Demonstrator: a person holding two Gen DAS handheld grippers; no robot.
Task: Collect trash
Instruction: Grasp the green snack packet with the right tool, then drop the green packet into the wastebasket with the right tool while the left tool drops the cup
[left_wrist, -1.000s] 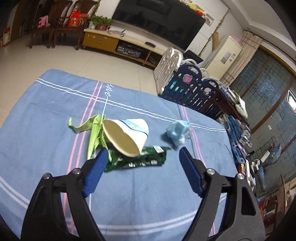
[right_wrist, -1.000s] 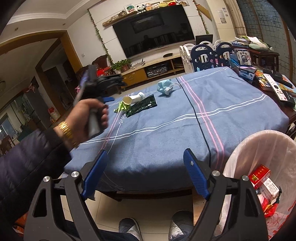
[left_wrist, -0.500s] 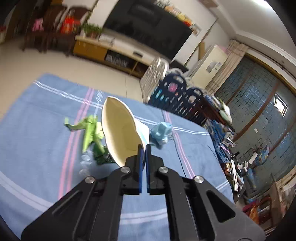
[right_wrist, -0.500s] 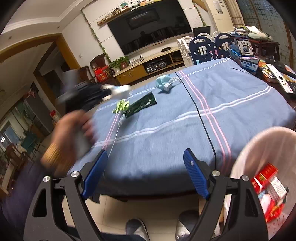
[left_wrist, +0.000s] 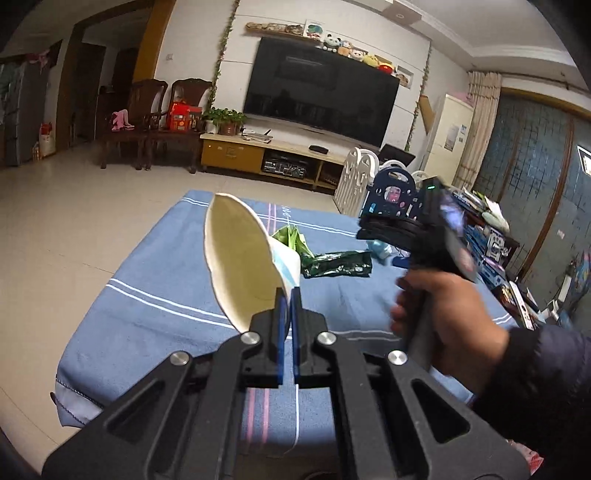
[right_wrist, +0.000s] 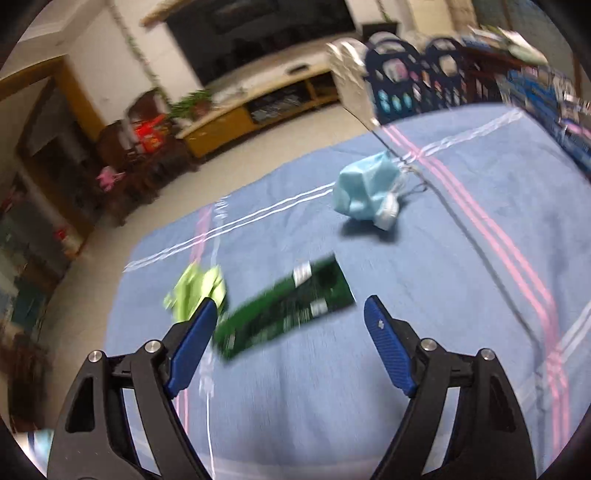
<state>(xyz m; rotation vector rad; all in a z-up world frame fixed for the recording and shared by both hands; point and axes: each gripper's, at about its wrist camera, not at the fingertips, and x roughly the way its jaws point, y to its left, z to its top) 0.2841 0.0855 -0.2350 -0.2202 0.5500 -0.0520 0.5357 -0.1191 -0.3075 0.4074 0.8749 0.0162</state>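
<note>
Blue striped cloth (right_wrist: 424, 295) covers the bench. Left gripper (left_wrist: 287, 295) has its jaws clenched on the rim of a paper cup (left_wrist: 240, 258), held up above the cloth. Right gripper (right_wrist: 288, 317) hovers with jaws spread wide over a green wrapper (right_wrist: 284, 310) lying flat. A lime scrap (right_wrist: 195, 291) lies beside the wrapper, a pale blue mask (right_wrist: 365, 188) farther off.

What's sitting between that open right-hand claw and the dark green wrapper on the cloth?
Nothing visible. The right gripper hangs open just above the green wrapper; the crumpled lime paper lies beside it, by the left finger.
</note>
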